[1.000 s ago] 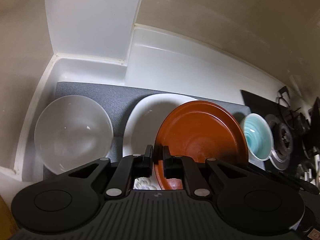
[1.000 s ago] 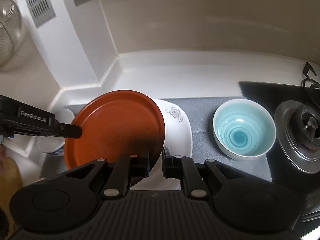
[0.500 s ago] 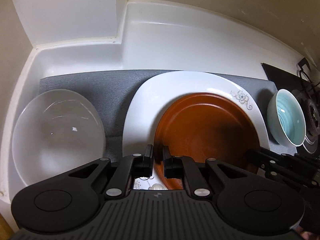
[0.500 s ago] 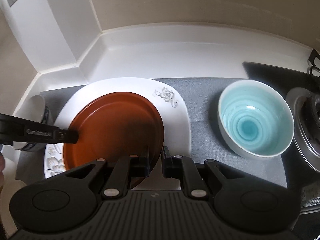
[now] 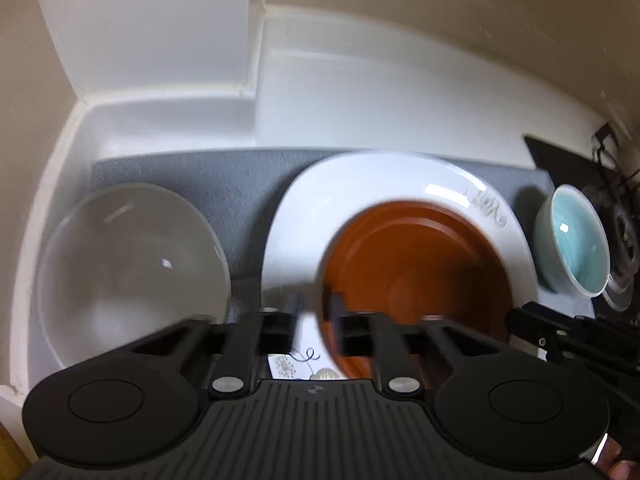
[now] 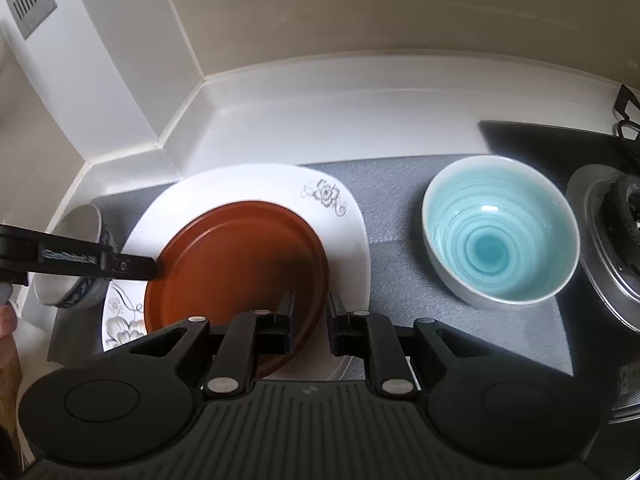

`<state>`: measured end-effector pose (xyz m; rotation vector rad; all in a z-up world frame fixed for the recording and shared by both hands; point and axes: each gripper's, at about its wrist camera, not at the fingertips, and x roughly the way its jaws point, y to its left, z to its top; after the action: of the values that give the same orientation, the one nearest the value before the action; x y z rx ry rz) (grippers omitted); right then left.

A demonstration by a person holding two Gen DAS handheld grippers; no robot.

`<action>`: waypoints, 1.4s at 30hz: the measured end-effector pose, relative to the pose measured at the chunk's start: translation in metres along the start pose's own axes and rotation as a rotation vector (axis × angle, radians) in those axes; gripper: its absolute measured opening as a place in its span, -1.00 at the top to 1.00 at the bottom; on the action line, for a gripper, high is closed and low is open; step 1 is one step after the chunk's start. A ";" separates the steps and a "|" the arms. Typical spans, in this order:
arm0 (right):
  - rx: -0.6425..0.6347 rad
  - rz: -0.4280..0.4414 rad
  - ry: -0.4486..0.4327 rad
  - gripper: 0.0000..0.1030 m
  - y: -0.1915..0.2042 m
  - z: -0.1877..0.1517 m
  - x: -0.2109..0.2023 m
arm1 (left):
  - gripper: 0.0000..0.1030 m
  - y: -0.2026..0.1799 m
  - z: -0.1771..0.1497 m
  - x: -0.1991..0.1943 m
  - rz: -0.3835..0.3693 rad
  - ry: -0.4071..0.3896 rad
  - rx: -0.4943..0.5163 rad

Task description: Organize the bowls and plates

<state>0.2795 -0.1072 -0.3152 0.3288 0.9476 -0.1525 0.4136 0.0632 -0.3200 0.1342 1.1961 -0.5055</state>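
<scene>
A brown round plate lies flat on a white square plate with flower prints. My left gripper straddles the brown plate's left rim; its jaws are opening and a gap shows beside the rim. My right gripper straddles the near right rim, jaws also opening, with the rim loose between them. A light blue bowl stands to the right. At the left stands a pale bowl.
All the dishes rest on a grey mat on a white counter that ends at a wall corner behind. A gas stove burner sits at the far right, close to the blue bowl.
The brown plate, held tilted above the white plate a second ago, has come down flat onto it. Both grippers sank with it, and their jaws now stand slightly wider.
</scene>
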 end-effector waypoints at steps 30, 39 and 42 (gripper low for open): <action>-0.138 0.368 0.087 0.44 0.143 0.031 0.029 | 0.59 0.140 -0.071 -0.070 -0.024 -0.179 -0.553; -0.116 0.380 0.134 0.72 0.144 0.024 0.038 | 0.64 0.150 -0.085 -0.067 -0.085 -0.143 -0.584; -0.132 0.391 0.162 0.72 0.145 0.018 0.029 | 0.62 0.148 -0.096 -0.075 -0.092 -0.123 -0.584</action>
<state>0.3495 0.0237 -0.2991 0.4017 1.0294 0.2969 0.3768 0.2507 -0.3116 -0.4470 1.1873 -0.2232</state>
